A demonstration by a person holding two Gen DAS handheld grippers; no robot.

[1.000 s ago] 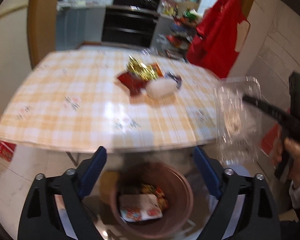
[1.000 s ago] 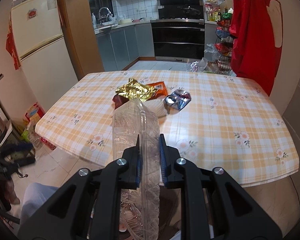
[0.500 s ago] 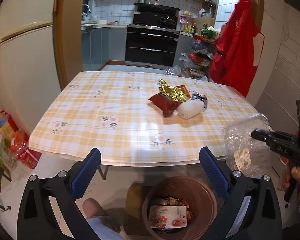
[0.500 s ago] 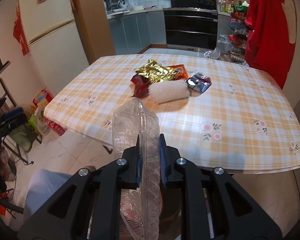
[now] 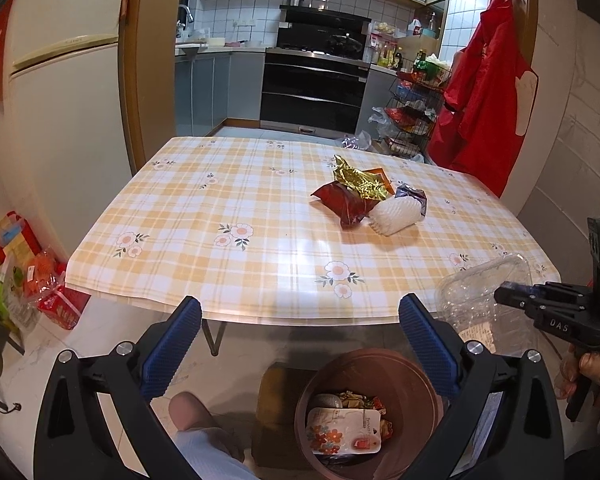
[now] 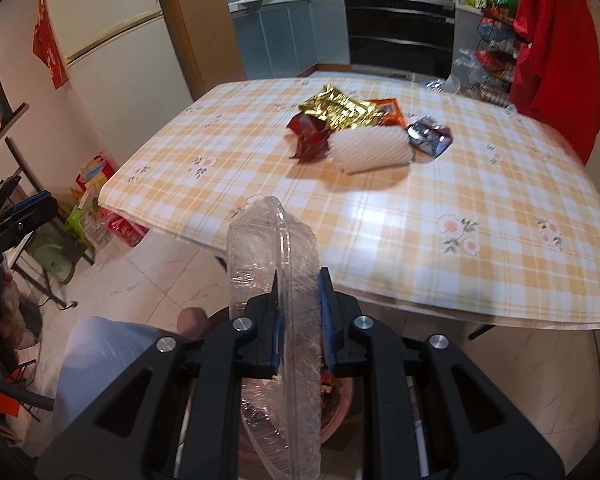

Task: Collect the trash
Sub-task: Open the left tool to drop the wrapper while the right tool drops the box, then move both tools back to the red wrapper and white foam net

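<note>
Above the brown bin, clear plastic tray pinched upright.
Right gripper jaws clamp the tray; left gripper jaws gape empty before the worktop.

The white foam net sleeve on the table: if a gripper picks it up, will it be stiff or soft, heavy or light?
The white foam net sleeve looks like ribbed foam mesh, so it is probably soft and would squash between the fingers. It seems hollow, so likely very light. Its rounded tube shape may let it roll on the glossy tablecloth if pushed.
</note>
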